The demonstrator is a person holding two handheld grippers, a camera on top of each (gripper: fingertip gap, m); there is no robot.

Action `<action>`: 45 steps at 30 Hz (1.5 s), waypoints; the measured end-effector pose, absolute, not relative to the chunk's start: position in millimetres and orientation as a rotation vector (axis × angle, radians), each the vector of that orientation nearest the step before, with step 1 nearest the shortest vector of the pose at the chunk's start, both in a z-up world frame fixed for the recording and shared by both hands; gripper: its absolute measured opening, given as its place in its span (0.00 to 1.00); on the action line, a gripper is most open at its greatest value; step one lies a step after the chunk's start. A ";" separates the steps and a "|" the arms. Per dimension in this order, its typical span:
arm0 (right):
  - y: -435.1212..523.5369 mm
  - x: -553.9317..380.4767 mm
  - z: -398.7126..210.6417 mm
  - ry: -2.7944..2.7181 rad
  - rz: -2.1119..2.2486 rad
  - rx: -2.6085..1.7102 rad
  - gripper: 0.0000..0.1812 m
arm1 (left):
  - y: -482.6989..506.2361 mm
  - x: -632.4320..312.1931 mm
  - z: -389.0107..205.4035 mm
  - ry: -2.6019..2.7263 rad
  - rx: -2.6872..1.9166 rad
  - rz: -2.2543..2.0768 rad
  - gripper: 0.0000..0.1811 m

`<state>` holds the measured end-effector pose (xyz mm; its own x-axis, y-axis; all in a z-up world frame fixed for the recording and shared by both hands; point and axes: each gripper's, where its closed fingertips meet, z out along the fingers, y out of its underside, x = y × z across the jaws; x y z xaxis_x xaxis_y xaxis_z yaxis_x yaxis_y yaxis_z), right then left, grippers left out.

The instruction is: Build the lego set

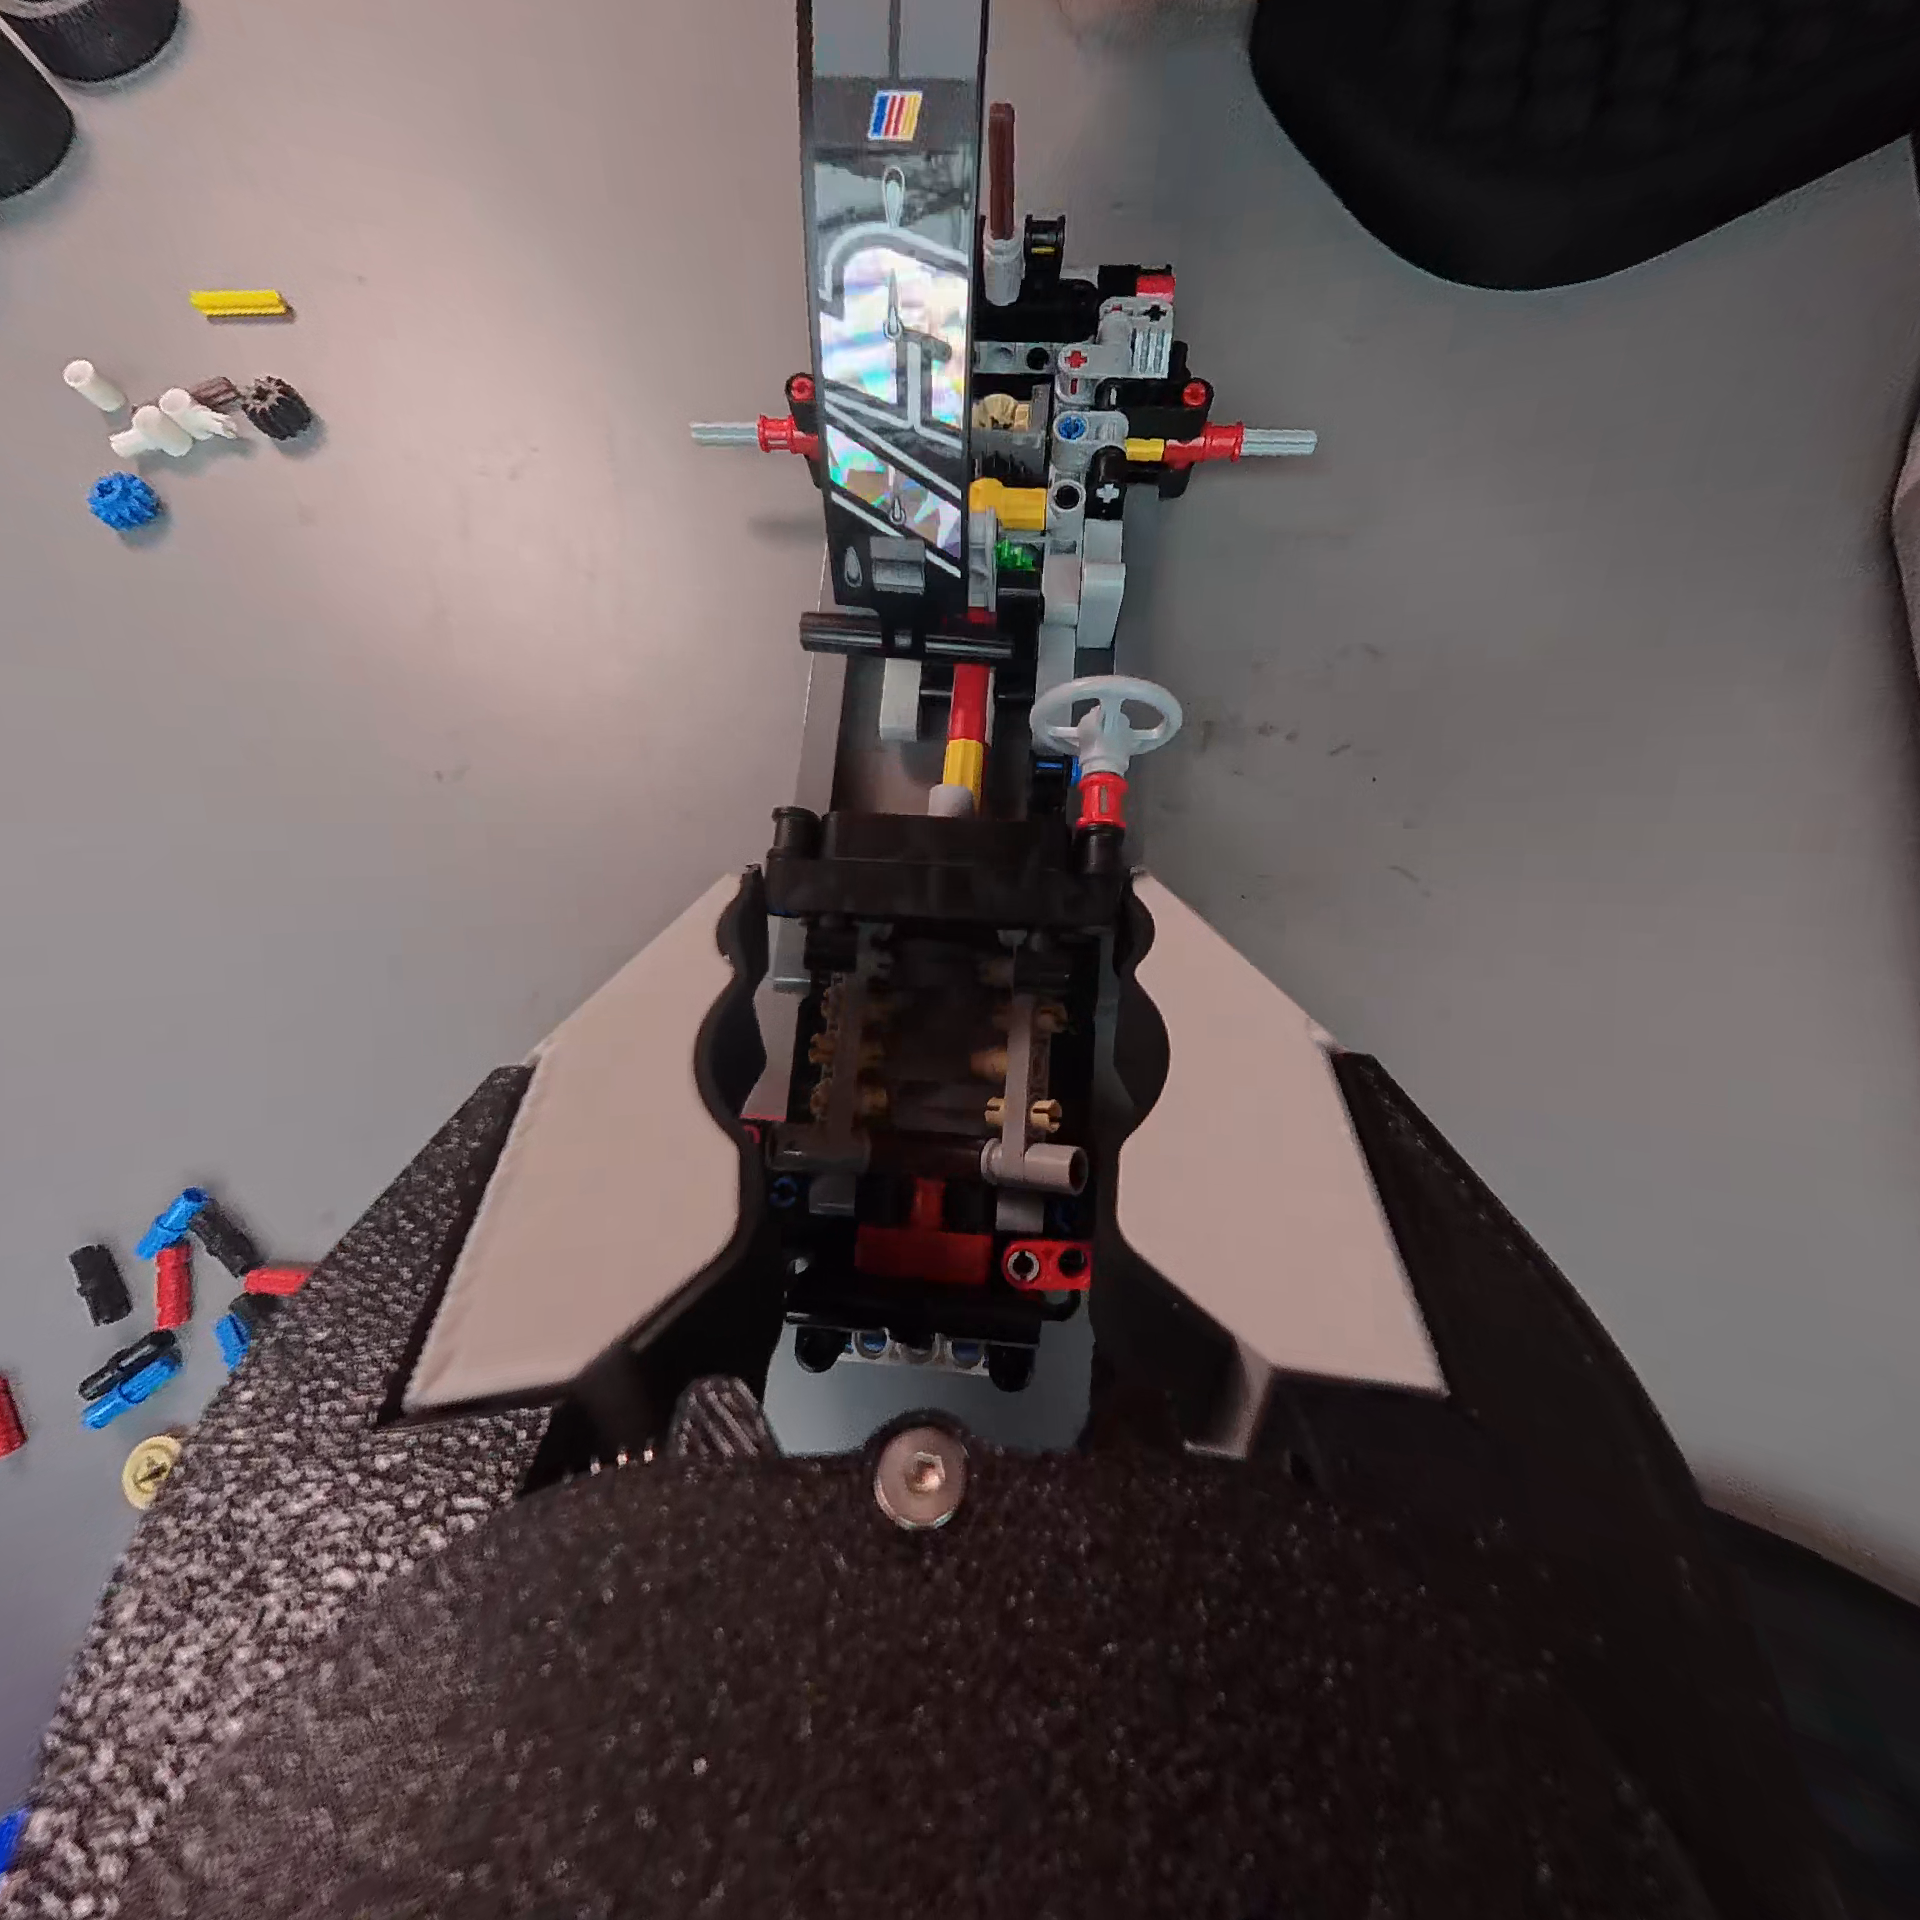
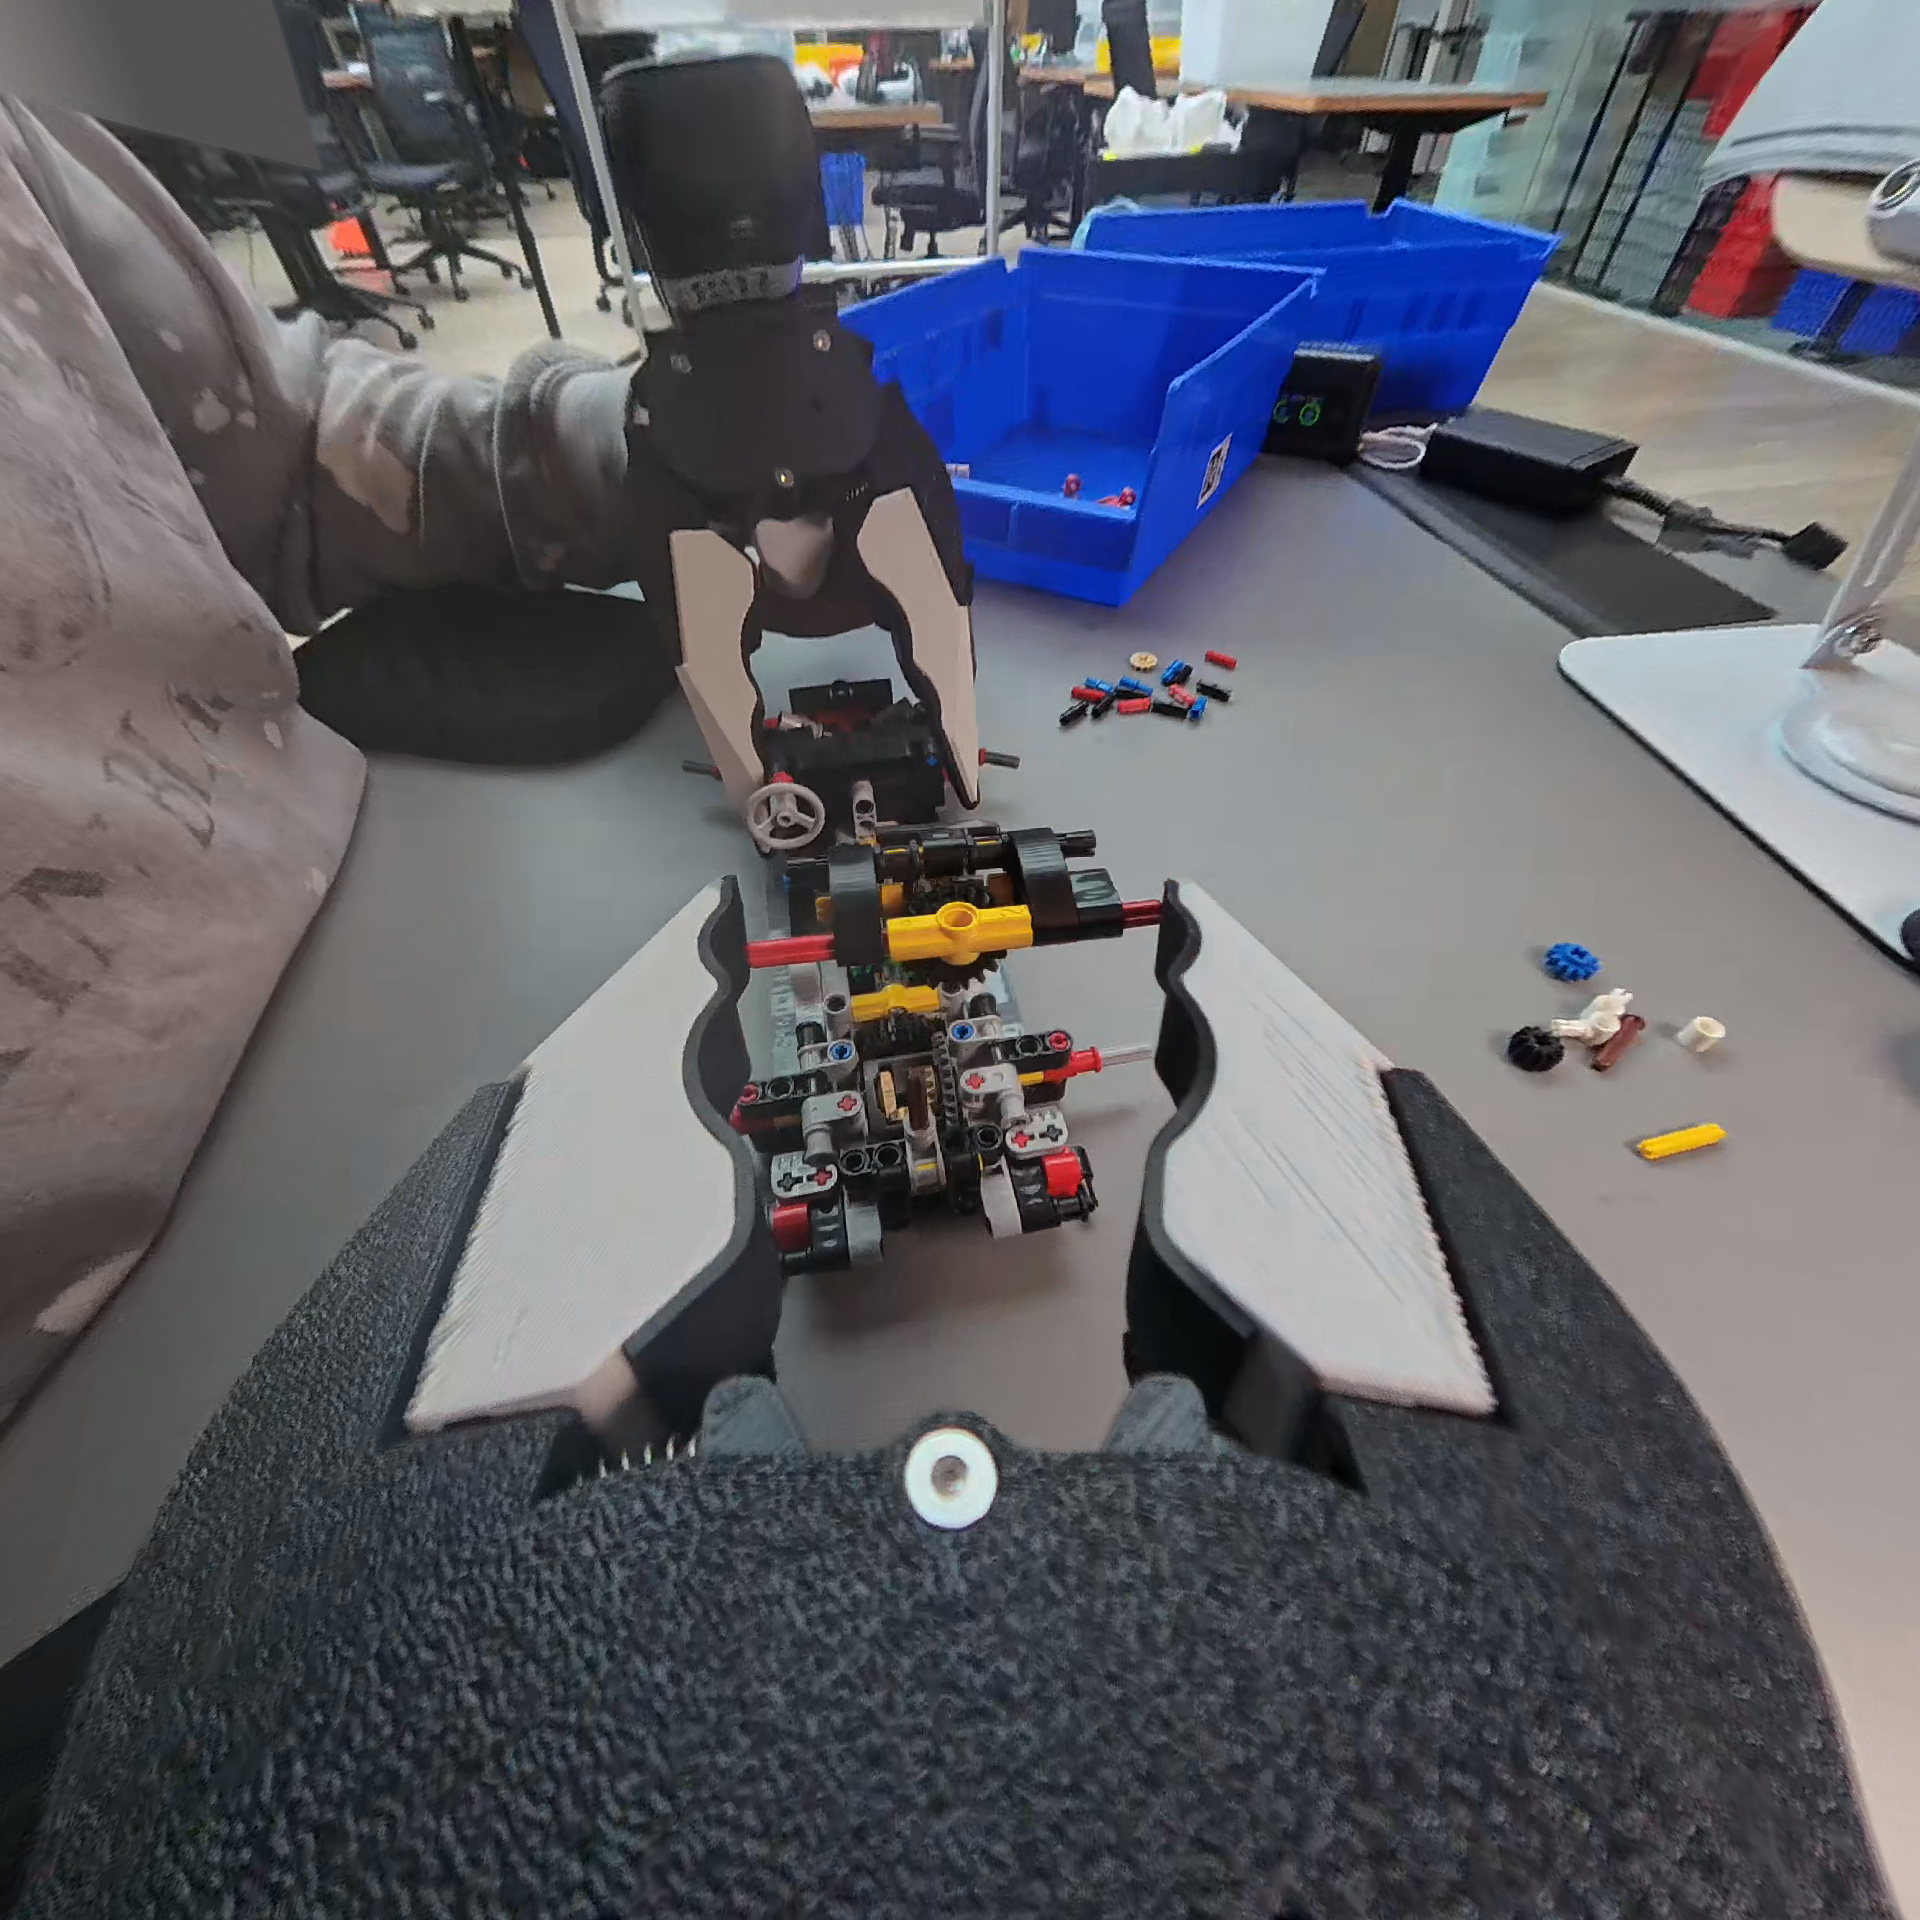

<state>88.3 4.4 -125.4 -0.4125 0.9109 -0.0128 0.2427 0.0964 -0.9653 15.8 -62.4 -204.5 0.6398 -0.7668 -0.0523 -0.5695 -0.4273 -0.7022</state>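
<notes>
The lego car chassis (image 1: 935, 883) lies on the grey table. My left gripper (image 1: 940, 894) is shut on the chassis's rear black frame, one finger on each side. A grey steering wheel (image 1: 1107, 717) and a glossy black stickered panel (image 1: 894, 364) are on the chassis. In the right wrist view my right gripper (image 2: 951, 925) is shut on the ends of a red axle carrying a yellow connector (image 2: 956, 925) and black pieces. It holds this above the chassis front (image 2: 914, 1122). The left gripper (image 2: 847, 769) shows beyond it, by the steering wheel (image 2: 784, 816).
Loose pins (image 2: 1143, 691) lie beside the left gripper. Gears and white parts (image 2: 1600, 1023) and a yellow axle (image 2: 1680, 1140) lie to my right. Blue bins (image 2: 1081, 416) stand at the back, a white stand base (image 2: 1714, 727) far right, a person's sleeve (image 2: 156, 623) left. The gap from one gripper's tips to the other's is roughly 15 cm.
</notes>
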 end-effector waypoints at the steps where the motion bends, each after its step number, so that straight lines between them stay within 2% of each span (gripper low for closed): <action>1: 7.0 87.9 -121.0 -1.719 1.352 -1.135 0.42 | -61.9 15.8 -203.6 1.023 -2.152 -0.372 0.38; 9: 24.7 63.1 -86.6 -1.658 1.313 -1.114 0.42 | -59.5 12.4 -181.3 0.903 -2.083 -0.471 0.39; 19: 31.6 -34.2 -70.4 -1.664 1.327 -1.073 0.42 | -60.1 -4.2 -172.5 0.762 -2.018 -0.498 0.39; 26: 47.8 -12.5 -174.6 -1.940 1.137 -1.309 0.43 | -62.9 -5.6 -173.0 0.760 -2.007 -0.522 0.38; 32: 59.0 12.8 -212.0 -2.062 0.940 -1.420 0.43 | -63.7 -2.3 -174.5 0.761 -2.007 -0.552 0.38; 38: 78.0 27.0 -168.0 -1.897 1.024 -1.442 0.43 | -65.2 -4.7 -170.0 0.764 -1.996 -0.535 0.39; 40: 78.5 39.9 -148.2 -1.861 1.075 -1.435 0.40 | -65.4 -6.8 -165.0 0.752 -1.984 -0.539 0.39; 42: 66.5 53.9 -133.8 -1.885 1.117 -1.398 0.37 | -65.1 -9.9 -160.1 0.740 -1.970 -0.538 0.39; 45: 39.1 69.6 -132.5 -2.034 1.062 -1.345 0.37 | -62.9 -17.6 -155.9 0.711 -1.960 -0.523 0.38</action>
<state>69.6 39.1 -132.5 -0.4034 0.9146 -0.0267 0.5444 0.2165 -0.8104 -17.6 -62.9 -155.9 0.7392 -0.6702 0.0668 -0.2627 -0.3782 -0.8877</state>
